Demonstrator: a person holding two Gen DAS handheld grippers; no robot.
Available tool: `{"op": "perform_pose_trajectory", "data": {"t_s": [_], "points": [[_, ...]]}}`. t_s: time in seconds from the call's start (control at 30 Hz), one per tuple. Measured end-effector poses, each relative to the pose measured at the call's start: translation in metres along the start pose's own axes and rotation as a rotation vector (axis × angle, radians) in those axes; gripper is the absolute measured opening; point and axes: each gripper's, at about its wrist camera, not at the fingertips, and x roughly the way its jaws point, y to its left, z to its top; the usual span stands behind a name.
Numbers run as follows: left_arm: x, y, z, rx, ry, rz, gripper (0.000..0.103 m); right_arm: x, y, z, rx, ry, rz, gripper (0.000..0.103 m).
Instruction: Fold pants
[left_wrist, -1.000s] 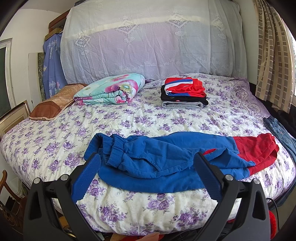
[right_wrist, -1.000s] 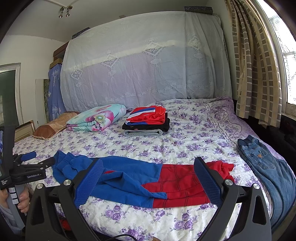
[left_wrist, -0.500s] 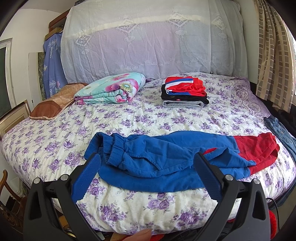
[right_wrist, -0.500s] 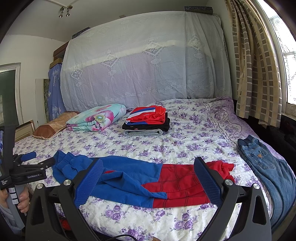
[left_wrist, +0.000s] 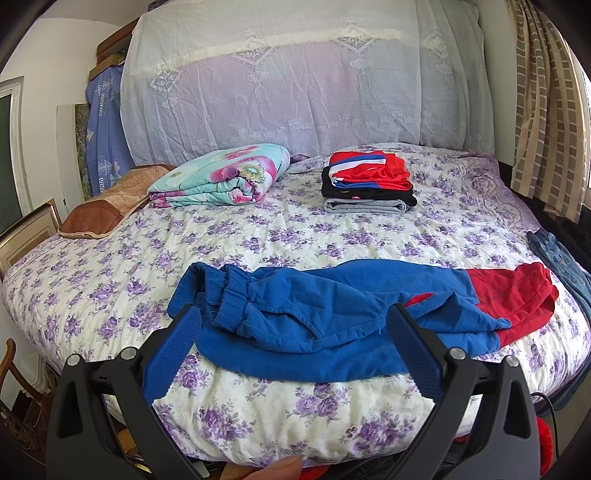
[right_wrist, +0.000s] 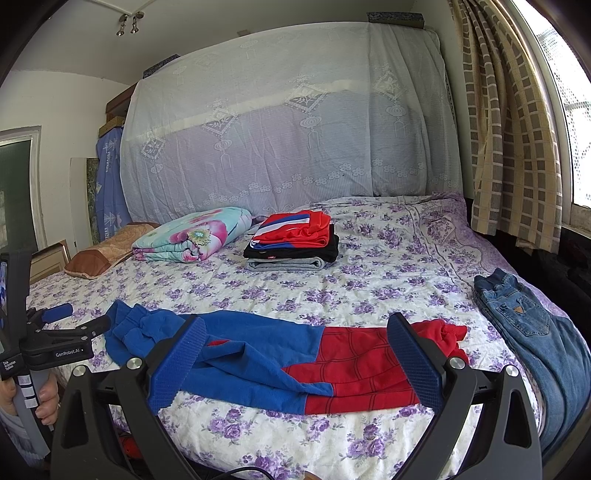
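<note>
Blue pants with red lower legs (left_wrist: 332, 314) lie crumpled lengthwise near the front edge of the bed, waistband to the left, red cuffs to the right (right_wrist: 354, 365). My left gripper (left_wrist: 293, 321) hovers open in front of the waistband half, nothing between its blue pads. Open as well, my right gripper (right_wrist: 295, 332) is held over the red leg end. In the right wrist view the left gripper (right_wrist: 70, 325) shows at the far left, held by a hand, just off the waistband.
A floral purple bedspread (left_wrist: 369, 236) covers the bed. At the back sit a stack of folded clothes (left_wrist: 369, 184), a folded floral blanket (left_wrist: 221, 177) and a brown pillow (left_wrist: 107, 206). Blue jeans (right_wrist: 524, 325) lie at the right edge. A checked curtain (right_wrist: 509, 122) hangs at right.
Almost nothing moved; the left view shifted very slightly and a fingertip now shows at its bottom edge. The pants lie as before.
</note>
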Motion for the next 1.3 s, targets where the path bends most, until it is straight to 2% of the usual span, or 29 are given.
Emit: {"op": "perform_pose_trajectory", "data": {"t_s": [1.3], "points": [[0.0005,-0.0016,0.0023,0.001,0.004,0.0,0.098,-0.0001,-0.0001,-0.0001,0.002,-0.001,0.0,0.099]]}}
